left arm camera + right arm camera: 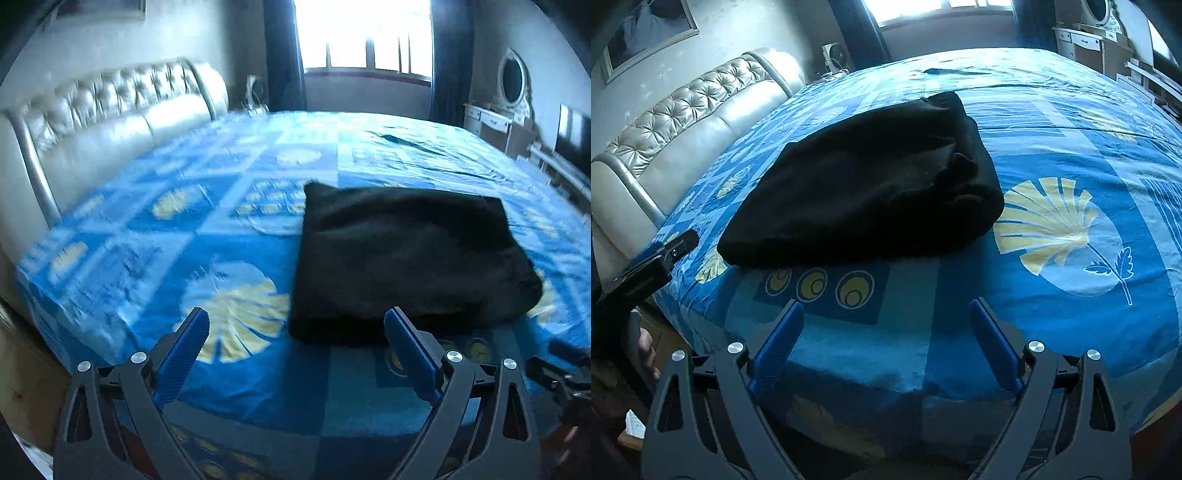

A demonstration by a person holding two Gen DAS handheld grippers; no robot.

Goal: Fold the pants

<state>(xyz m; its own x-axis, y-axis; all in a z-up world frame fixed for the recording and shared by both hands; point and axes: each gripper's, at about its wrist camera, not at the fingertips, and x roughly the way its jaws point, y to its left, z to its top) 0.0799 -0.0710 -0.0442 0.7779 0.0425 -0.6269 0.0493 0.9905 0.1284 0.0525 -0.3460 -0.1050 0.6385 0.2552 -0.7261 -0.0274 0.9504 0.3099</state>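
Black pants (410, 258) lie folded into a thick rectangle on the blue patterned bed sheet (229, 236). In the right wrist view the pants (864, 184) lie ahead and a little left on the bed sheet (1071, 155). My left gripper (297, 317) is open and empty, its right fingertip close to the pants' near edge. My right gripper (886, 306) is open and empty, short of the pants, above the sheet near the bed's front edge. The left gripper also shows in the right wrist view (653, 258) at the left edge.
A padded cream headboard (92, 125) runs along the left. A window (365, 37) with dark curtains is at the back. A white dresser with an oval mirror (511, 96) stands at the back right. A small fan (833, 55) stands by the headboard's far end.
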